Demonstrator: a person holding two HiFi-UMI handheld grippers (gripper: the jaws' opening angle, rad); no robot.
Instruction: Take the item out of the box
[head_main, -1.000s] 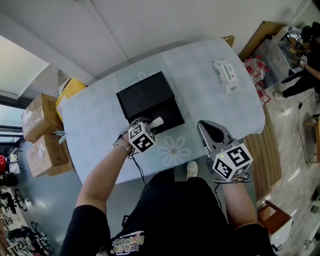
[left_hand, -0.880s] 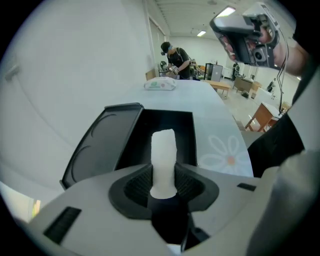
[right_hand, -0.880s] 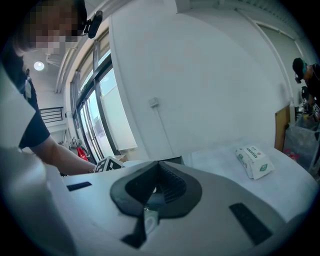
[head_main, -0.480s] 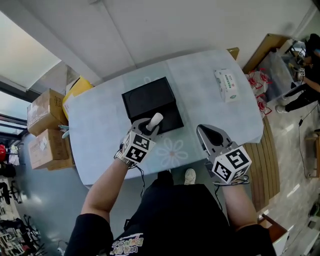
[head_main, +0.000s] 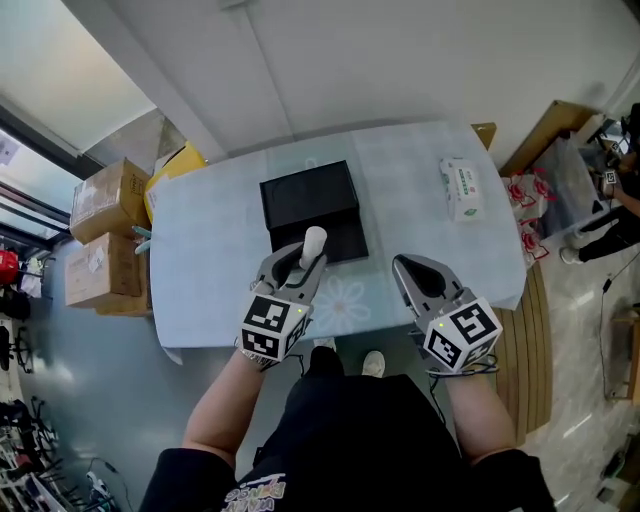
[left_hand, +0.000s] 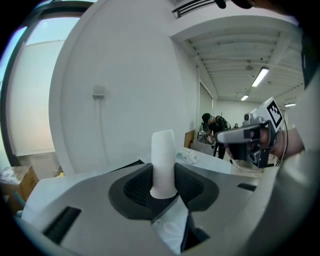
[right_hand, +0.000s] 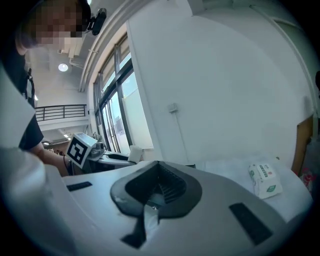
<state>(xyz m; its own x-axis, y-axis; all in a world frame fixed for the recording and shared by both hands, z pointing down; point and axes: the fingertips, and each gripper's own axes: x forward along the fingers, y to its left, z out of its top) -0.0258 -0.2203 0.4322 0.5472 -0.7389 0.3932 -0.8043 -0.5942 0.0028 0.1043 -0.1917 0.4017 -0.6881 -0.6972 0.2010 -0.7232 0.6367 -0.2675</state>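
Observation:
A white cylindrical item stands upright between the pads of my left gripper, which is shut on it. It hangs above the near edge of the open black box, lifted out of it. The box looks empty from the head view. My right gripper hovers over the table's near right edge, jaws together with nothing in them. In the right gripper view the left gripper and the white item show at the left.
The pale blue patterned table carries a white-and-green tissue pack at its far right. Cardboard boxes are stacked on the floor to the left. Wooden furniture stands right of the table.
My left gripper has risen and drawn back toward me with the white item, carrying it up out of the black box. The right gripper has stayed about where it was.

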